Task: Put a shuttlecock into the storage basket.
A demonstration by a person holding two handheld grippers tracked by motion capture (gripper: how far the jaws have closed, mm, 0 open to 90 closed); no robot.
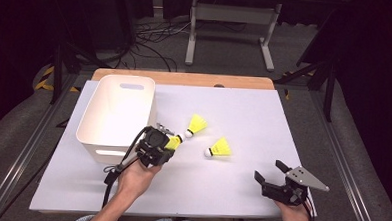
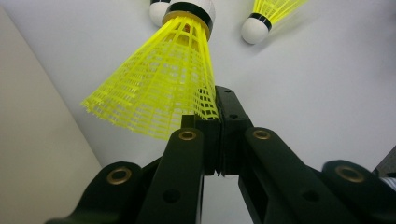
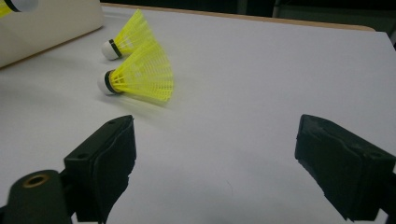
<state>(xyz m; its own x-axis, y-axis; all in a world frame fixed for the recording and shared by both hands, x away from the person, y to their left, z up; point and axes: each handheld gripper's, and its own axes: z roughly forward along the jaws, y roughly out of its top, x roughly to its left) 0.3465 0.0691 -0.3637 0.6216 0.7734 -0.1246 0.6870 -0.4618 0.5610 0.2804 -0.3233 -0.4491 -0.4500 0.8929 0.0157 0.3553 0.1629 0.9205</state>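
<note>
My left gripper [image 1: 165,146] [image 2: 218,114] is shut on the rim of a yellow shuttlecock's [image 1: 175,141] [image 2: 163,84] skirt and holds it just above the table beside the white bin [image 1: 116,112]. Its cork end points away from the jaws. Two more yellow shuttlecocks lie on the white table top, one [image 1: 197,124] [image 3: 130,35] farther back and one [image 1: 219,148] [image 3: 140,74] nearer the middle. At the front right, my right gripper [image 1: 272,173] [image 3: 215,154] stands open with nothing between its fingers, short of the nearer shuttlecock.
The white bin's wall [image 2: 32,140] [image 3: 51,23] rises close on the left of the held shuttlecock. The white table top [image 1: 244,112] ends in a wooden strip [image 1: 185,78] at the back. Behind it are cables and a metal stand [image 1: 233,22] on the floor.
</note>
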